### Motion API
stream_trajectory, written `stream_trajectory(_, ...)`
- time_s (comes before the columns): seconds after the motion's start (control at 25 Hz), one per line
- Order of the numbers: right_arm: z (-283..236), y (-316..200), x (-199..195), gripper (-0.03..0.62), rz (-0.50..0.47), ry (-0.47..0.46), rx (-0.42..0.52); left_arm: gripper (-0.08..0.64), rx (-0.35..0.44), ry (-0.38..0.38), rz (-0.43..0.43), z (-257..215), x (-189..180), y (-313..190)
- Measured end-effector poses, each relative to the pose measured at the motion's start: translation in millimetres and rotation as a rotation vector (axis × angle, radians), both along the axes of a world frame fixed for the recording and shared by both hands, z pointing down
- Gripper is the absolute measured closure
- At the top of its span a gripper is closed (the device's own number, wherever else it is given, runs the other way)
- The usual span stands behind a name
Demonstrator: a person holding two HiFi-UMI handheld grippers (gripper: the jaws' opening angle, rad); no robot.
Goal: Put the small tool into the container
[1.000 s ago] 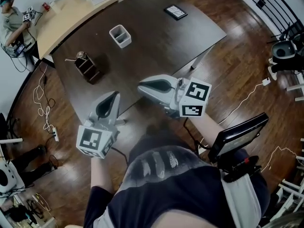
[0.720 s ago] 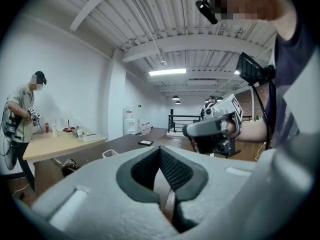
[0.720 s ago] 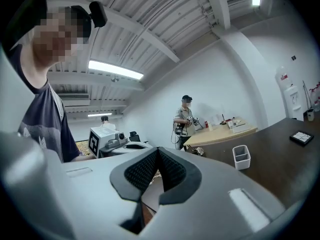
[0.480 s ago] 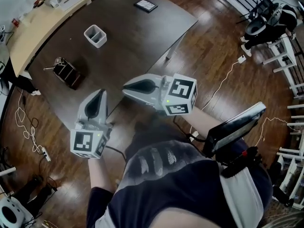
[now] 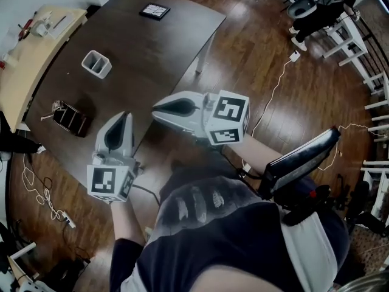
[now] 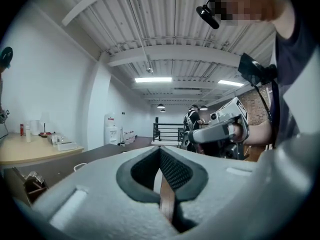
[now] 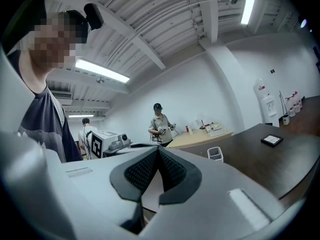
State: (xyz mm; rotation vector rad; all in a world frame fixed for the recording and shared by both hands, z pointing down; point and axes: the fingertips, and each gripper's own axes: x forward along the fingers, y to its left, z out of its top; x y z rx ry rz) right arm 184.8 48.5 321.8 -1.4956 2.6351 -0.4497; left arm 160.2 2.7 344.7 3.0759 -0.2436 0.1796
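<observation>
A white two-part container [image 5: 96, 64] stands on the dark table [image 5: 164, 47], also seen small in the right gripper view [image 7: 214, 154]. Nearer the table's left edge sits a dark brown box [image 5: 72, 118] with a small metallic tool [image 5: 57, 107] at its top end. My left gripper [image 5: 125, 115] hovers over the table's near edge, jaws shut and empty [image 6: 160, 149]. My right gripper [image 5: 154, 106] is beside it, pointing left, jaws shut with nothing between them [image 7: 158, 150]. Both are well short of the box and the container.
A black flat pad [image 5: 153, 11] lies at the table's far end. A light wooden bench [image 5: 24, 53] runs along the left. A black chair [image 5: 301, 160] stands by my right side. Cables [image 5: 36, 187] trail on the wood floor. Another person [image 7: 159, 124] stands by the far bench.
The head view has swung, so the table, box and container now sit further left and up in the picture. Both grippers drifted slightly left together; their jaws stay shut and empty.
</observation>
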Motion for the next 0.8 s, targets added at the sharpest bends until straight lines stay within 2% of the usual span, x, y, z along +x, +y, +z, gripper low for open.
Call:
stream_trajectory(0.16,-5,17,37,0.591,0.028,-0.008,0.015,0.563,0.024,-0.028,-0.011,1,40,6)
stream_trajectory(0.28,-2,30,69,0.591,0.054,-0.04,0.011,0.563,0.06,-0.037,0.033,-5,73,26)
stream_trajectory(0.44,1,46,104,0.591,0.063,-0.061,0.013,0.561,0.066,-0.042,0.052,-9,112,42)
stream_trajectory(0.8,8,83,197,0.591,0.132,-0.104,0.014,0.563,0.114,-0.113,0.161,-3,207,94)
